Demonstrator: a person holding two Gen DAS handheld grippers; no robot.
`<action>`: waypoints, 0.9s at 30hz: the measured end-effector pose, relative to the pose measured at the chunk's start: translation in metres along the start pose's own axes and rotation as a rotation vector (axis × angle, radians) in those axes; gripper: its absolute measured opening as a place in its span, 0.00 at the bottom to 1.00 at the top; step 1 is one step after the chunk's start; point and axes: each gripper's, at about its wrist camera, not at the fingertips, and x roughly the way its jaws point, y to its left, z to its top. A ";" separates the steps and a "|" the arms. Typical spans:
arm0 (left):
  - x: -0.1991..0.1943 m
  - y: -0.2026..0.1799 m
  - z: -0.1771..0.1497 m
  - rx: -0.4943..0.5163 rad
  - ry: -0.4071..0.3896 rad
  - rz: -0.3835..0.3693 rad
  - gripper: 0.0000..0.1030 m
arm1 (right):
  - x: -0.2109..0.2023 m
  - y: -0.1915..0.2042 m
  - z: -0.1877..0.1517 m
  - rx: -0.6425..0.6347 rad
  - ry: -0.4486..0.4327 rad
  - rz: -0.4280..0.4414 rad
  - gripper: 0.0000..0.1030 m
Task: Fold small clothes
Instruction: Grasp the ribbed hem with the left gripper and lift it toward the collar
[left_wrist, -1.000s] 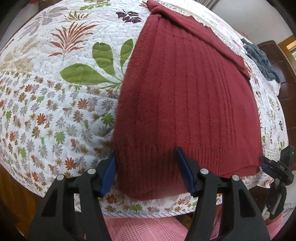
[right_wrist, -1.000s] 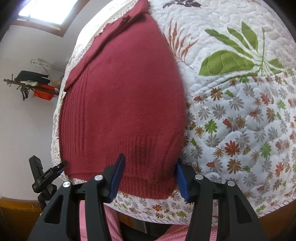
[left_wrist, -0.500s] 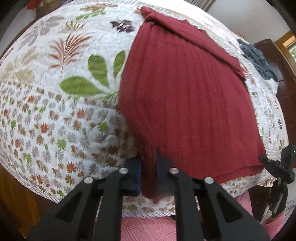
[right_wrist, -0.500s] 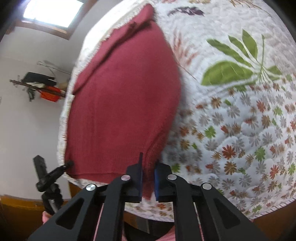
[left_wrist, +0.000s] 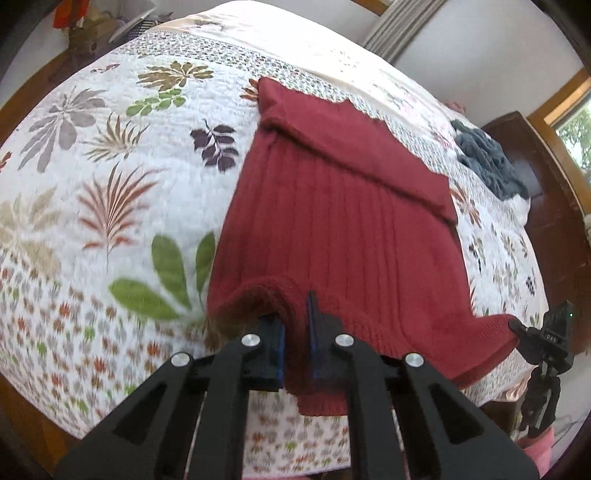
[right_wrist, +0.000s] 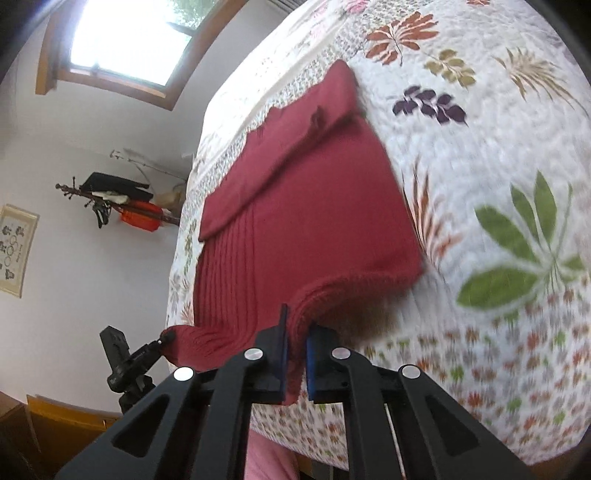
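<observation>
While the red knit sweater (left_wrist: 343, 236) lies spread on the leaf-print quilt (left_wrist: 122, 155), its near hem is pinched at 2 corners: the left gripper (left_wrist: 295, 332) and right gripper (right_wrist: 295, 354) are clamped on it, apparently raised slightly.

Floral quilt (left_wrist: 122, 192) covers bed; grey-blue cloth (left_wrist: 487, 162) heaped near far edge; window (right_wrist: 122, 40); coat rack (right_wrist: 110, 203).

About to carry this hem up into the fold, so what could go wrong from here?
1. Each claw, left and right, pinches only a narrow bunch of the red sweater hem; the thick knit may slip out.
2. The hem sags between the claws, so the fold could land crooked.
3. The folded-in sleeve may shift.
</observation>
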 end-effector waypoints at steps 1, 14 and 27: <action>0.003 0.000 0.006 -0.006 -0.001 0.002 0.07 | 0.003 0.000 0.008 0.012 0.001 0.004 0.07; 0.061 0.027 0.069 -0.149 0.040 0.013 0.08 | 0.059 -0.018 0.090 0.138 0.056 -0.002 0.07; 0.075 0.046 0.088 -0.210 0.084 -0.029 0.16 | 0.068 -0.042 0.112 0.180 0.069 -0.076 0.17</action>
